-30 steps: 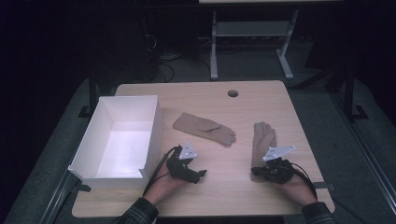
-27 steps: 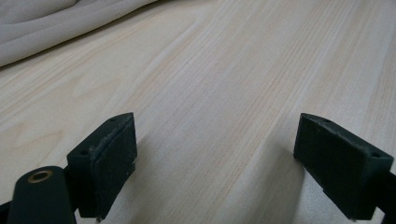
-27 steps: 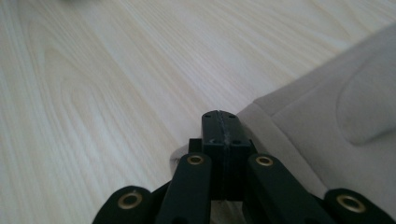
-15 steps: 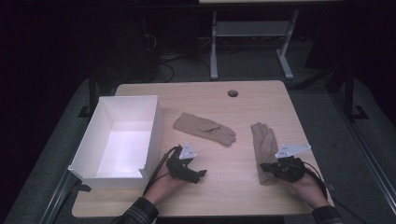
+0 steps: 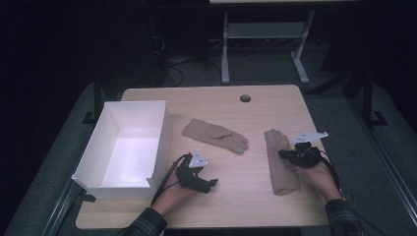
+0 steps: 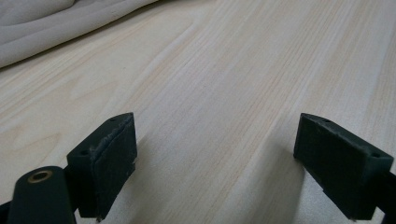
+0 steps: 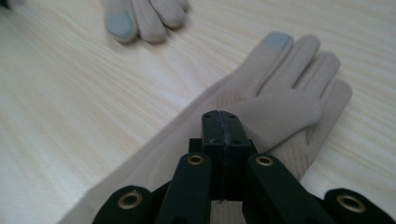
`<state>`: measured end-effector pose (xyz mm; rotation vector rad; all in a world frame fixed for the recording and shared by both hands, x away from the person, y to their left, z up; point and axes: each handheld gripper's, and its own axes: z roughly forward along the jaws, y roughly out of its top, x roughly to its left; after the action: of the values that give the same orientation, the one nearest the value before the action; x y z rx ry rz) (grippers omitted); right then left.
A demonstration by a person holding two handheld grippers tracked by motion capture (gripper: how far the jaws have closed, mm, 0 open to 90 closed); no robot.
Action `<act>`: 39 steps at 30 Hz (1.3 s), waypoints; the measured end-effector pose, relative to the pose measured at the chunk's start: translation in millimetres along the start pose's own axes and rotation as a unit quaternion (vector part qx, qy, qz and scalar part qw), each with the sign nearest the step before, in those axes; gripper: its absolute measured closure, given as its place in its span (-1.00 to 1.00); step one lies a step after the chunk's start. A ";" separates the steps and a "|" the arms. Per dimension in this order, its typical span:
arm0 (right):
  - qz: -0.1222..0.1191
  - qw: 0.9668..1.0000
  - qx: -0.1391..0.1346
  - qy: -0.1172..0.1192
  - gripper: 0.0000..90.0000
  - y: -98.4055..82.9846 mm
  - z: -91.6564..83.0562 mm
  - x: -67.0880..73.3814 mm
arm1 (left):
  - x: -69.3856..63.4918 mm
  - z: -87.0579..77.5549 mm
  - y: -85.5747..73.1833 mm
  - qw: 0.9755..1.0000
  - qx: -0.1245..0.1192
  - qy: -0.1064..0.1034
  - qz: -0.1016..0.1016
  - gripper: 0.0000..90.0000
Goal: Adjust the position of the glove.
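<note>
Gloves [image 7: 280,107] plain beige, grey fingertip patches, no writing; right tool [image 7: 223,122] jaws together, left tool [image 6: 219,154] apart.

The tall-walled white rectangular cardboard box [image 5: 129,142] blocked the table's left side, w/ the left gripper [image 5: 209,182] just beside it. Bare wood lay open btwn two flat beige fabric gloves [image 5: 215,134] [image 5: 280,161]; the far edge was free except a small round grommet hole [image 5: 245,98].
</note>
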<state>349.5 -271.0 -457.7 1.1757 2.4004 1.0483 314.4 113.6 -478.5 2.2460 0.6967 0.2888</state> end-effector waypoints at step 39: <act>0.044 0.997 -0.031 -0.052 0.32 -24.2 -25.8 -9.8 | -1.1 -0.4 -0.3 1.000 0.001 -0.003 0.005 -0.72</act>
<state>328.5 -301.1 -457.5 1.2908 2.2393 1.0537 313.2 113.4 -478.5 2.2514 0.6814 0.2865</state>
